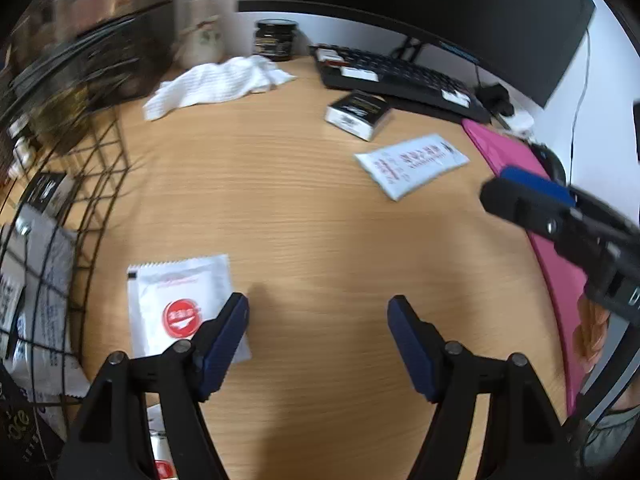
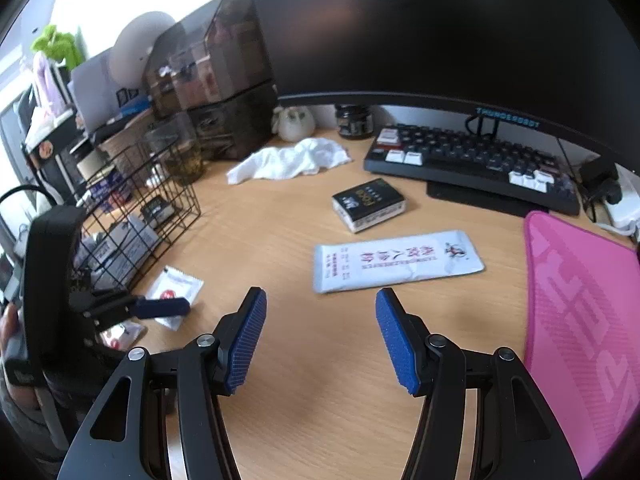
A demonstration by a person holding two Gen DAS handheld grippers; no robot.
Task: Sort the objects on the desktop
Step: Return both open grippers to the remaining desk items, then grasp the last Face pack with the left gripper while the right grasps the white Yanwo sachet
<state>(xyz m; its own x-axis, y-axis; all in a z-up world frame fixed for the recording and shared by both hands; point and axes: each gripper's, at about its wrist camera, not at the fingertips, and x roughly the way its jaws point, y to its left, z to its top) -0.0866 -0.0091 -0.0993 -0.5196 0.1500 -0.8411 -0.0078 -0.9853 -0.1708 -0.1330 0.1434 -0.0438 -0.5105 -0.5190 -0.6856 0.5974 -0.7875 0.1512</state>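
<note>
A white sachet with a red round mark (image 1: 176, 304) lies flat on the wooden desk beside the wire basket (image 1: 60, 240). My left gripper (image 1: 318, 308) hovers low over the desk, open and with nothing between its jaws; its left finger overlaps the sachet's right edge. In the right wrist view, one of the left gripper's fingers (image 2: 160, 307) reaches over that sachet (image 2: 174, 286). My right gripper (image 2: 320, 300) is open and holds nothing, just short of a long white packet (image 2: 396, 260). A black and white box (image 2: 368, 204) lies beyond it.
A keyboard (image 2: 468, 160) and a monitor stand at the back, with a pink mouse pad (image 2: 580, 320) to the right. A white cloth (image 2: 292, 160) and a dark jar (image 2: 354, 122) lie at the back left. The wire basket (image 2: 140, 208) holds several packets. Another small sachet (image 2: 120, 334) lies under the left gripper.
</note>
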